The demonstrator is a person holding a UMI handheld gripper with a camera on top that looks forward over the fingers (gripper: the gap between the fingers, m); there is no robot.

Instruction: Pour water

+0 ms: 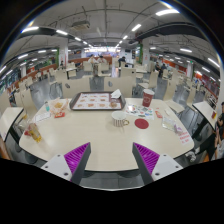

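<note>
The gripper (110, 160) hangs above the near edge of a pale table (100, 140), its fingers spread wide with nothing between them; both pink pads (76, 155) face an empty gap. Beyond the fingers, near the table's middle, stands a small white cup (121, 121), with a red coaster (142, 124) just to its right. Farther off lies a tray (96, 101), and a red cup (148, 98) stands at the far right.

Claw (111, 160) wide open, empty, both purple-padded fingers (76, 154) level.
</note>
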